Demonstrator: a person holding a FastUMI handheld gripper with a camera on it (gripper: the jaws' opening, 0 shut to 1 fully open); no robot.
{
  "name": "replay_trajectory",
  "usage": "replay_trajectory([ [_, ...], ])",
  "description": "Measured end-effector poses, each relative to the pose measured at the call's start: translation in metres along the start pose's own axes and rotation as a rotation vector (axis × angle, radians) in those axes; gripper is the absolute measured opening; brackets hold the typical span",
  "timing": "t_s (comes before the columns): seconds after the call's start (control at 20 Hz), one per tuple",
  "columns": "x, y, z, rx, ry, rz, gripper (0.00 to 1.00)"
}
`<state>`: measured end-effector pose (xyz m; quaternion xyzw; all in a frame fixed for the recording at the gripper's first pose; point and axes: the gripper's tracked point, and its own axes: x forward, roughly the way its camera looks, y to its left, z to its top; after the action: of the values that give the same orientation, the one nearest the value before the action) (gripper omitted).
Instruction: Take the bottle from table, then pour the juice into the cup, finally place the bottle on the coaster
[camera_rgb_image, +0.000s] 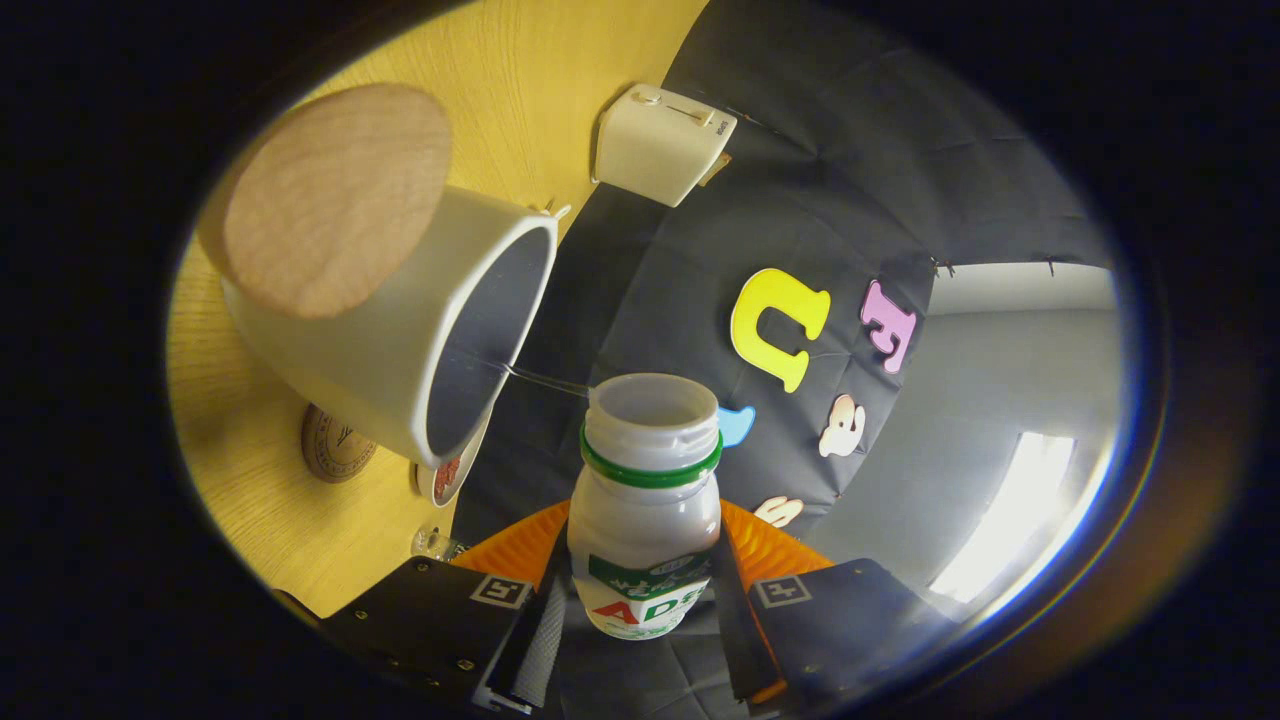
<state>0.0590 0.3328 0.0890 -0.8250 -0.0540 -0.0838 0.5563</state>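
White plastic juice bottle (646, 510) sits clamped between both fingers of the gripper (640, 610), uncapped and tilted, its mouth near the white cup (400, 330). Pouring from here may miss the rim and wet the wooden table (260, 500).

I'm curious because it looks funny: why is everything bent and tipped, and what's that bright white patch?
Gripper view: the fisheye lens curves the table and cup; the gripper, shut on the bottle, is tilted, so the scene looks sideways; the white patch is glare, blown out; the bottle looks sharp.
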Motion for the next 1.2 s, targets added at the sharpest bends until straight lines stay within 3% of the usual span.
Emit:
replay_trajectory([
  [1.2,-0.002,0.000,0.017,-0.131,-0.054,-0.088,0.66],
])
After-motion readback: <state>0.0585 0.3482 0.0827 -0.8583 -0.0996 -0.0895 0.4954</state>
